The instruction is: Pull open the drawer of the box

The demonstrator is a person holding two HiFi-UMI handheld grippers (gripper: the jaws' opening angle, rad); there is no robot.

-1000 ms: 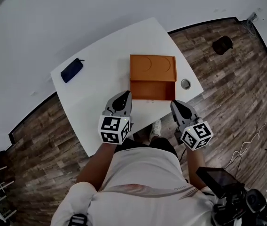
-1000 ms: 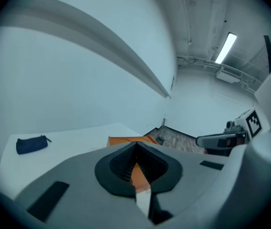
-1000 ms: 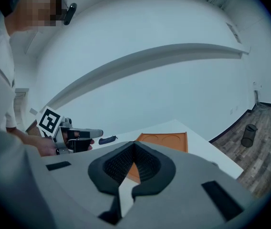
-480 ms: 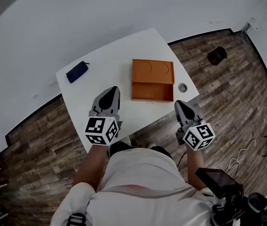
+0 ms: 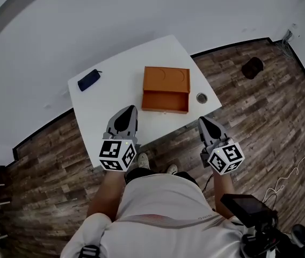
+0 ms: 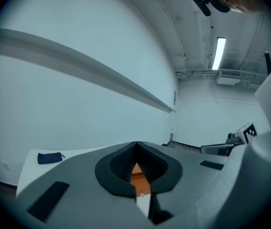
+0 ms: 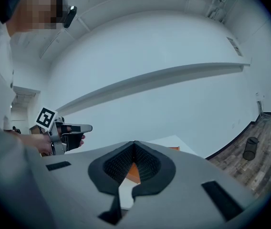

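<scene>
An orange box (image 5: 166, 79) lies on the white table (image 5: 115, 90). Its drawer (image 5: 165, 102) stands pulled out toward me. My left gripper (image 5: 126, 115) hovers over the table's near edge, left of the drawer and apart from it, shut with nothing in it. My right gripper (image 5: 203, 122) hangs past the table's near right corner, also shut and empty. In the left gripper view the gripper (image 6: 135, 145) has its pads together, and a sliver of the orange box (image 6: 136, 173) shows below them. The right gripper view shows that gripper (image 7: 134, 143) closed the same way, with the box (image 7: 133, 171) beyond.
A dark blue pouch (image 5: 89, 80) lies at the table's far left corner. A small round metal thing (image 5: 201, 97) sits right of the box. A black basket (image 5: 253, 67) stands on the wooden floor to the right. The person's shoes (image 5: 143, 160) show under the table's near edge.
Both grippers have drawn back from the box toward the person, the left one also shifting left. The drawer stays pulled out.
</scene>
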